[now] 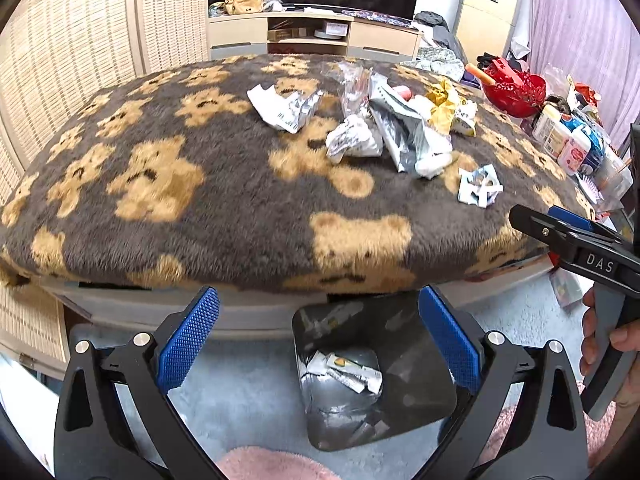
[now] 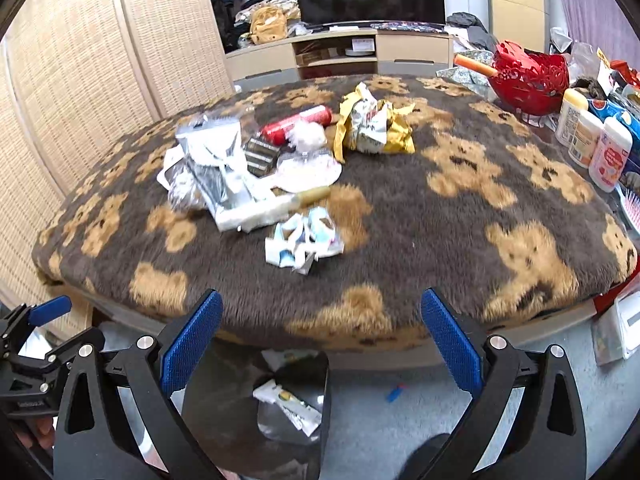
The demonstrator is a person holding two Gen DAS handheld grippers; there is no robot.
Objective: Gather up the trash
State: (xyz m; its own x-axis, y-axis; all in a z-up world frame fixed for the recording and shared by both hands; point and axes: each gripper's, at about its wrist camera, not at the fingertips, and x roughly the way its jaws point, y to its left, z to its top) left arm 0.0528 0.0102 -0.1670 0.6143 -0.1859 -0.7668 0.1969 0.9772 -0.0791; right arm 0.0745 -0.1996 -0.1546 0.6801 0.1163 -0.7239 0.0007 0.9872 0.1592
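Observation:
Crumpled trash lies in a heap on a brown bear-print blanket (image 1: 208, 216): silver and white wrappers (image 1: 360, 136), a yellow wrapper (image 2: 376, 126), a red tube (image 2: 298, 122) and a small blue-white wrapper (image 2: 304, 240) nearest the front edge. A bin with a black liner (image 1: 372, 372) stands on the floor below the edge, with a few wrappers inside. My left gripper (image 1: 318, 340) hangs open over the bin, nothing between its blue pads. My right gripper (image 2: 320, 344) is open and empty too, at the blanket's front edge above the bin (image 2: 288, 400).
A red basket (image 2: 528, 80) and several bottles (image 2: 596, 140) crowd the right side of the surface. A woven screen (image 1: 72, 60) stands at the left, a TV cabinet (image 1: 312, 32) behind. A pink rug (image 1: 272, 464) lies on the grey floor.

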